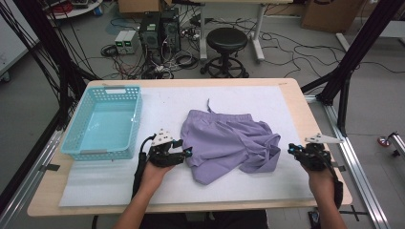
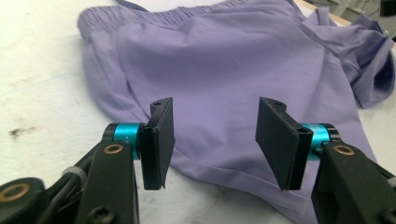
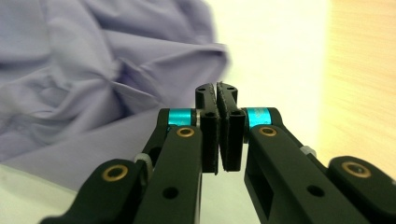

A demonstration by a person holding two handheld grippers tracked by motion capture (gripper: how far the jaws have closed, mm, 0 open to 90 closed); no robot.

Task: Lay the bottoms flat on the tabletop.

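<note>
A pair of lilac shorts (image 1: pixel 228 143) lies crumpled on the white mat in the middle of the table, waistband toward the far side. My left gripper (image 1: pixel 187 152) sits at the shorts' left hem, open, its jaws wide apart just above the cloth (image 2: pixel 219 79); its fingers (image 2: pixel 159 140) hold nothing. My right gripper (image 1: pixel 291 149) hovers just right of the bunched right leg, its jaws pressed together with nothing between them. In the right gripper view the shorts (image 3: pixel 93 93) lie ahead and to the left of the gripper (image 3: pixel 219 100).
A light blue plastic basket (image 1: pixel 86 143) stands on the table's left side, with nothing in it. The white mat (image 1: pixel 119 181) covers most of the wooden table (image 1: pixel 329 191). Beyond the far edge stand a black stool (image 1: pixel 226 40), computers and cables.
</note>
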